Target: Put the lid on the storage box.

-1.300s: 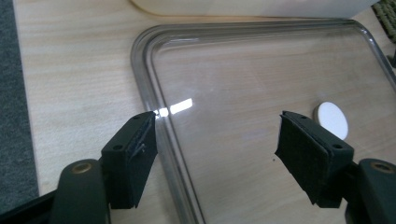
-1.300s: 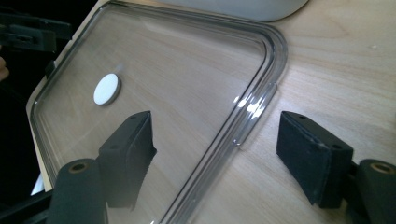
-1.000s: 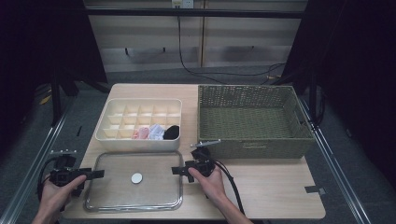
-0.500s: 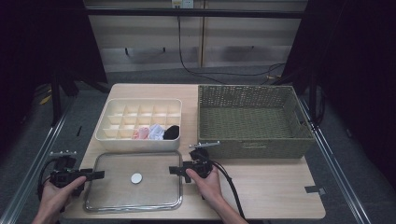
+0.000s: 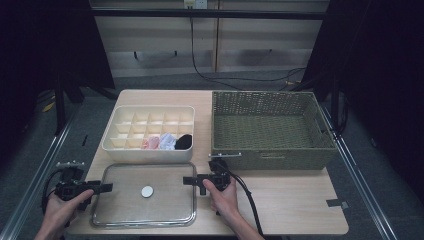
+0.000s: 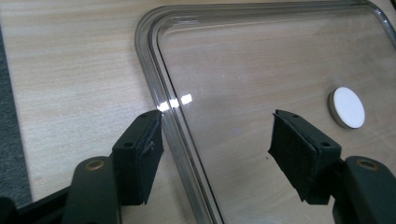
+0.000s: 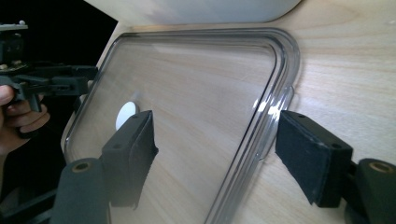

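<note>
Your left gripper (image 6: 217, 154) has its jaws spread wide, one on either side of the left rim of the clear lid (image 6: 280, 70), gripping nothing. Your right gripper (image 7: 215, 156) is just as wide open, its jaws straddling the lid's right rim without closing on it. The lid lies flat on the wooden table (image 5: 290, 200), a white round knob (image 5: 147, 191) at its centre, just in front of the cream divided box (image 5: 150, 127); the woven basket (image 5: 270, 125) sits to the right.
</note>
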